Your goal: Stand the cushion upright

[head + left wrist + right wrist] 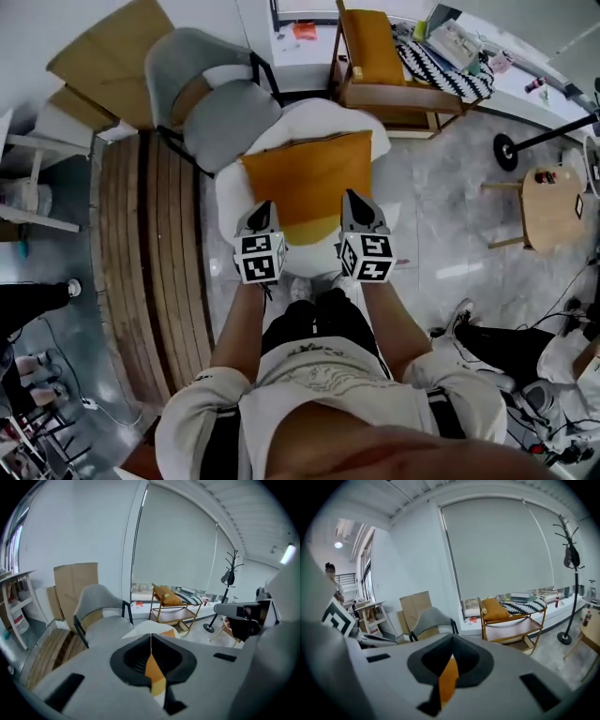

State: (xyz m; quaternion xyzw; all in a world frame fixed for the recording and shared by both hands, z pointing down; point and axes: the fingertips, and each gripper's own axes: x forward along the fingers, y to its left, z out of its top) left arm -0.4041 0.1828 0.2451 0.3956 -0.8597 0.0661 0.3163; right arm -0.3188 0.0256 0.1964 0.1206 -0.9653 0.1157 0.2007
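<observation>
Pale shirt [314, 380] fills the bottom of the head view. Beyond it the left tongs [265, 207] and right tongs [353, 196] reach forward side by side. Each is clamped shut on the orange cushion [309, 173], and in both gripper views a fold of orange cloth is pinched between closed jaws.

The cushion stretches away ahead of the tongs. Its near edge is caught at two spots, one toward each corner, so it probably won't twist or sag to one side. Below and around it is a white round seat [228, 202]; I cannot tell whether the far edge touches it.

Holding only the near edge suits tipping the cushion up about its far edge. A grey chair [220, 122] stands past the left tongs.
</observation>
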